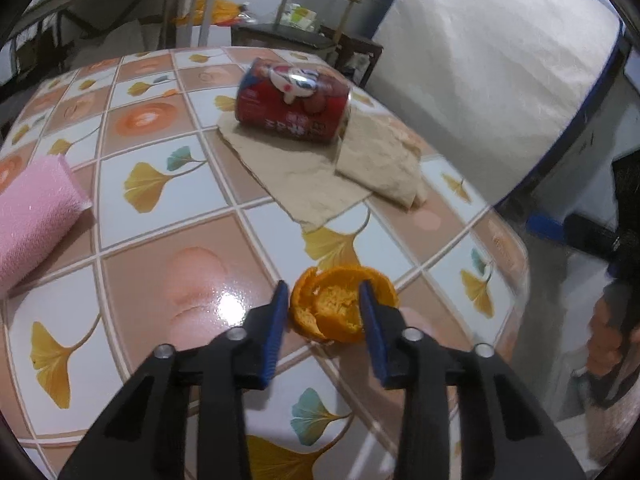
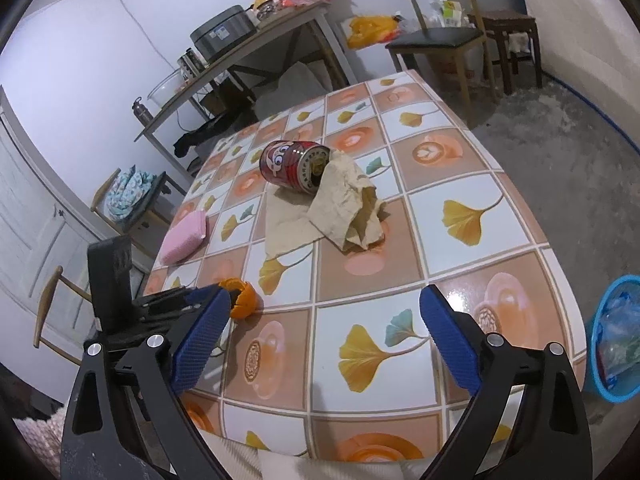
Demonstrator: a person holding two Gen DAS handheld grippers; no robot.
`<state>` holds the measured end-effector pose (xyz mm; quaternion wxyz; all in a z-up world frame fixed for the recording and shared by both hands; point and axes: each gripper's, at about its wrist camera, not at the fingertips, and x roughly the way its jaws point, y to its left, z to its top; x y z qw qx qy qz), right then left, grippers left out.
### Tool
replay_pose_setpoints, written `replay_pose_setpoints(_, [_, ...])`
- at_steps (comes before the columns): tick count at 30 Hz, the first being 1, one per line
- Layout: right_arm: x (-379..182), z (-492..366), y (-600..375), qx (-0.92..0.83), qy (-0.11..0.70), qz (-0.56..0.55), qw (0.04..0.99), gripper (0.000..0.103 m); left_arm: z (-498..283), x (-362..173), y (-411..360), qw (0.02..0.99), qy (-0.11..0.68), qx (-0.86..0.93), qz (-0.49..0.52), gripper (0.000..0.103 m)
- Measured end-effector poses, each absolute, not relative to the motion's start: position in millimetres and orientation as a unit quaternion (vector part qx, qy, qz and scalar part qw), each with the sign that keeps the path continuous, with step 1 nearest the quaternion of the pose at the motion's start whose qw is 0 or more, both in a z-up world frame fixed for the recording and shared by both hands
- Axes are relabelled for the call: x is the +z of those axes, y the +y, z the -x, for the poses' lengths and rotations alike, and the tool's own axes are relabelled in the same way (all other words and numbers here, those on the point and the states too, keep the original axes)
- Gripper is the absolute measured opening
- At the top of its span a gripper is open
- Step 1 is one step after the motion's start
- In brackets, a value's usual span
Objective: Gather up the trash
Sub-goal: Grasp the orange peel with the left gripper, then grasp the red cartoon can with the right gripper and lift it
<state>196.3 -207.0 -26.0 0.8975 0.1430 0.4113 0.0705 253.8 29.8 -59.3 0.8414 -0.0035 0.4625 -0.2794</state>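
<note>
An orange peel (image 1: 340, 308) lies on the tiled table (image 1: 168, 200) between the blue pads of my left gripper (image 1: 325, 292); the jaws sit close on both sides of it. The peel also shows in the right wrist view (image 2: 242, 298), with the left gripper (image 2: 218, 294) at it. A red can (image 1: 294, 100) lies on its side on crumpled brown paper (image 1: 320, 176), farther back; both show in the right wrist view, the can (image 2: 294, 166) and the paper (image 2: 340, 208). My right gripper (image 2: 324, 312) is open and empty above the table's near part.
A pink sponge (image 1: 32, 216) lies at the table's left side, also in the right wrist view (image 2: 185, 236). A blue bin (image 2: 616, 340) with a plastic liner stands on the floor at the right. Chairs (image 2: 444, 36) and a side table (image 2: 256, 52) stand behind.
</note>
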Motion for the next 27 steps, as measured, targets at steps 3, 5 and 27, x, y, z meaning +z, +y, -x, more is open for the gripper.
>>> replay_pose_setpoints(3, [-23.7,-197.9,-200.0,0.069,0.41,-0.132,0.9,0.089,-248.8,-58.2,24.8,0.845,0.454,-0.282,-0.02,0.028])
replay_pose_setpoints(5, [-22.6,-199.6,-195.7,0.068,0.41,-0.124,0.901,0.089,-246.3,-58.5,24.1,0.846,0.451,-0.282,-0.027,0.028])
replay_pose_setpoints(27, [-4.5,-357.5,-107.9,0.146,0.42,0.15,0.883,0.071,-237.2,-56.1,21.4,0.868,0.43,-0.241,-0.06,0.009])
